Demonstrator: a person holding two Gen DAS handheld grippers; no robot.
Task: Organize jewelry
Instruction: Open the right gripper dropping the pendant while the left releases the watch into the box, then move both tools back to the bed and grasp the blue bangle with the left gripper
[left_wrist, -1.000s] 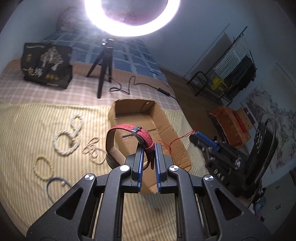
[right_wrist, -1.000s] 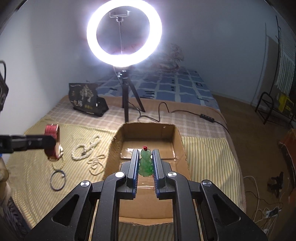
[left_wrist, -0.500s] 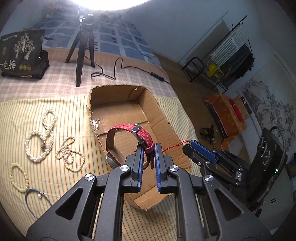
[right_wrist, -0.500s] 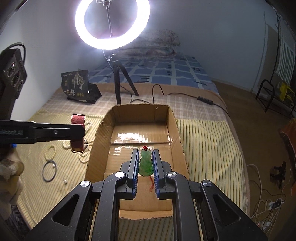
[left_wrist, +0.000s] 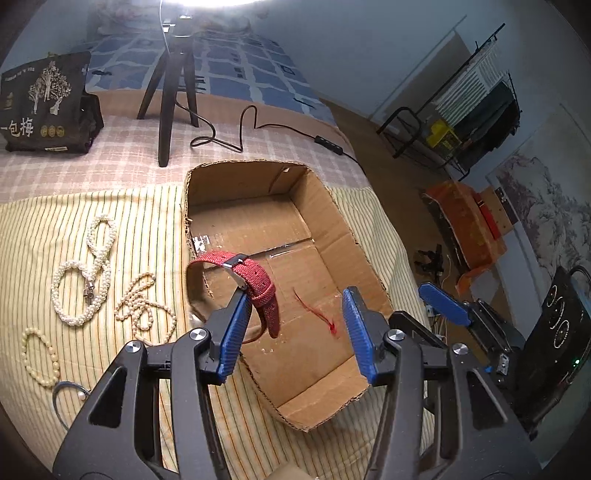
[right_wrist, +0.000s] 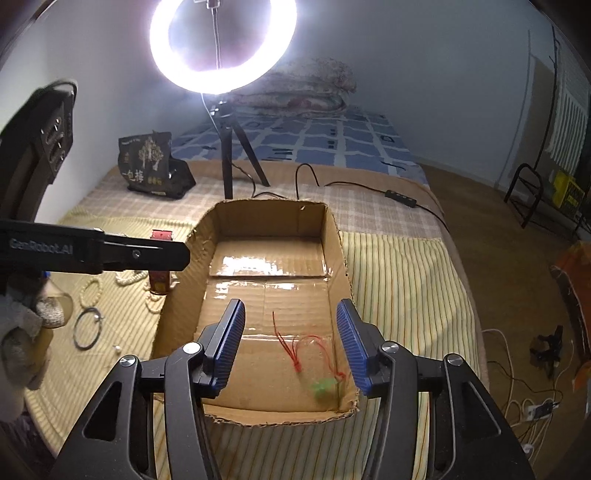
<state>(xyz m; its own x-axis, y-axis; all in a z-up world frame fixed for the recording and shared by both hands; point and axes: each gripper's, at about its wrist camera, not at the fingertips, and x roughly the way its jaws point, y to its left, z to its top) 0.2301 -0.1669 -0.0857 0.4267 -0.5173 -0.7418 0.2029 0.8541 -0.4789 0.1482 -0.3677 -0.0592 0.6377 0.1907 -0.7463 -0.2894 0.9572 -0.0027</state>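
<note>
Black left gripper (right_wrist: 168, 254) body reads "GenRobot.AI" — its jaws have just been opening, red watch strap (left_wrist: 255, 282) against one pad; right gripper (right_wrist: 291, 343) likewise parted, empty.

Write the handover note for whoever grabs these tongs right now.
Left tongs: open, jaws just opened. The red watch strap hangs against one pad above the cardboard box's left wall, not yet down.
Right tongs: open, jaws just opened, nothing between them.
Done: green pendant with its red cord is in the box, near corner.
Left: pearl rope, bead necklace, bead bracelet and dark bangle lie on the striped cloth beside the box; move them in.
</note>
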